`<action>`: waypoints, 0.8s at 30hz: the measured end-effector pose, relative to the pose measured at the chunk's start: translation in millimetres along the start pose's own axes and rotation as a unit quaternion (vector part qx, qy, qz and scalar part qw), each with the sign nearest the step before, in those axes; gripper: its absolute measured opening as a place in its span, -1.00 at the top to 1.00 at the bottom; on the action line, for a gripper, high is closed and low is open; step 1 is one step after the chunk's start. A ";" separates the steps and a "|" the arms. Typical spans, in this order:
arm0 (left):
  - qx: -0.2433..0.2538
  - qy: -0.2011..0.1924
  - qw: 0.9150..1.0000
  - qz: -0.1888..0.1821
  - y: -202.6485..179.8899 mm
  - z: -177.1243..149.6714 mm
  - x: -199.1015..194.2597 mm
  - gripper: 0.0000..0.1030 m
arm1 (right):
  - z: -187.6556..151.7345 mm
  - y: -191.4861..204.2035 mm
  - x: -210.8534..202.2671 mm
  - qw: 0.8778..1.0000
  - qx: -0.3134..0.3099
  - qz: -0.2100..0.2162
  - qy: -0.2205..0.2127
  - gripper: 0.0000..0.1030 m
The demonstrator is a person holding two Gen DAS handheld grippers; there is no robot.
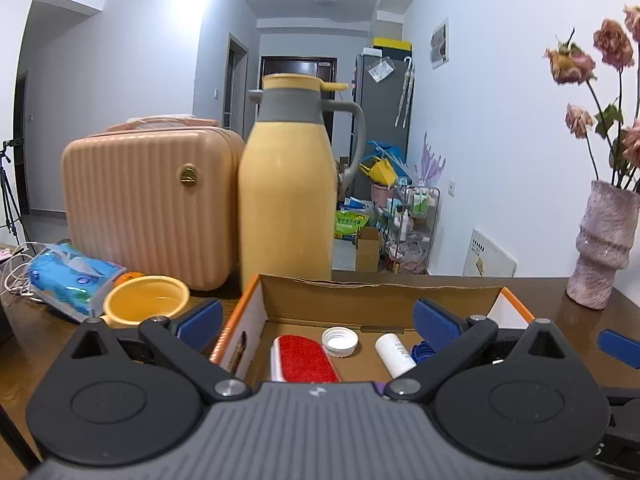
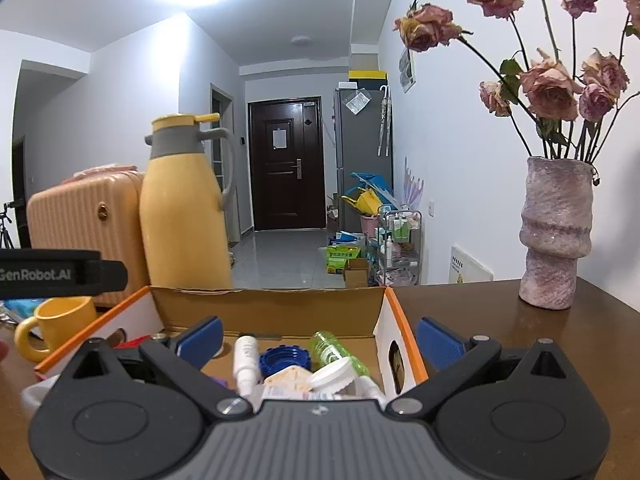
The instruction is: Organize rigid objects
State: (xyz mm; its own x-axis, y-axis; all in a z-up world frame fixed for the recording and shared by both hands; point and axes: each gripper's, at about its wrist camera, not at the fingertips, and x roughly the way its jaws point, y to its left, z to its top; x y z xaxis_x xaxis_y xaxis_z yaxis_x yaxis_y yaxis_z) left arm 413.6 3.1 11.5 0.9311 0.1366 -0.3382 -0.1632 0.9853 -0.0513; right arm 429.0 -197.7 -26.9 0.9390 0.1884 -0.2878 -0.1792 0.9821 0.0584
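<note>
Left wrist view: I have my left gripper (image 1: 318,322) hanging over the near side of the open brown cardboard box with orange-trimmed rim (image 1: 376,285), its blue-padded fingers (image 1: 434,322) spread wide and holding nothing. Inside, on the box floor, I see a red-bristled brush with a white back (image 1: 302,358) toward the left wall, a white screw cap (image 1: 339,342) lying open side up just beside it, and a small white plastic bottle (image 1: 394,354) lying on its side further right, with a blue ridged lid (image 1: 421,354) partly hidden behind my right-hand finger.

From the right wrist, my right gripper (image 2: 318,338) is likewise released and empty, poised above the box's right half, where a clear green plastic bottle (image 2: 338,354) and a white-capped jar (image 2: 334,376) lie heaped against other small things I cannot make out.

The box sits on the dark wooden surface (image 2: 500,320), with a yellow ceramic mug (image 1: 146,304) near its left wall, a tall yellow thermos jug (image 1: 288,184) behind its far edge, and a pink-grey textured vase of dried roses (image 2: 554,232) toward the surface's right edge.

I judge these pieces light, stiff and rather slick. I'd take the bottles across the middle of the body, since round plastic may roll or squirt out; the brush looks safest gripped across its narrow back.
</note>
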 end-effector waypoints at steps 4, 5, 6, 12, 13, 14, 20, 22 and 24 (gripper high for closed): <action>-0.007 -0.010 1.000 0.006 10.4 -3.5 -28.0 -1.00 | -0.8 4.8 -26.6 1.000 -0.008 0.003 -0.004 -1.00; -0.006 -0.012 1.000 0.005 11.9 -4.5 -36.0 -1.00 | -1.1 6.1 -33.9 1.000 -0.011 0.004 -0.006 -1.00; -0.004 -0.013 1.000 0.005 13.2 -6.1 -44.3 -1.00 | -1.8 7.1 -43.3 1.000 -0.013 0.005 -0.008 -1.00; 0.018 -0.033 0.999 -0.003 22.9 -20.4 -112.7 -1.00 | -7.9 12.0 -108.8 1.000 -0.016 0.011 -0.018 -1.00; 0.019 -0.036 0.999 -0.007 25.6 -23.1 -125.3 -1.00 | -10.5 12.4 -122.4 1.000 -0.018 0.011 -0.020 -1.00; 0.021 -0.040 0.999 -0.013 29.0 -27.0 -139.6 -1.00 | -13.5 13.0 -135.0 1.000 -0.019 0.011 -0.021 -1.00; 0.048 -0.036 0.998 -0.034 43.6 -61.1 -204.7 -1.00 | -36.9 18.0 -207.0 0.999 -0.035 0.010 -0.018 -1.00; 0.050 -0.034 0.997 -0.036 49.0 -72.0 -222.3 -1.00 | -44.7 18.8 -226.3 0.999 -0.037 0.009 -0.015 -1.00; 0.048 -0.034 0.998 -0.036 55.5 -82.7 -240.9 -1.00 | -54.1 20.5 -245.5 0.999 -0.037 0.010 -0.009 -1.00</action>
State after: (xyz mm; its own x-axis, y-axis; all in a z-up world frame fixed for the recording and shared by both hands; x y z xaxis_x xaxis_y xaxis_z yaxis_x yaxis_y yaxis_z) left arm 153.2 16.3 12.4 0.9600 0.0694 -0.2713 -0.0669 0.9976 0.0185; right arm 179.0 -223.6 -6.7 0.9398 0.2082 -0.2709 -0.2184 0.9758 -0.0080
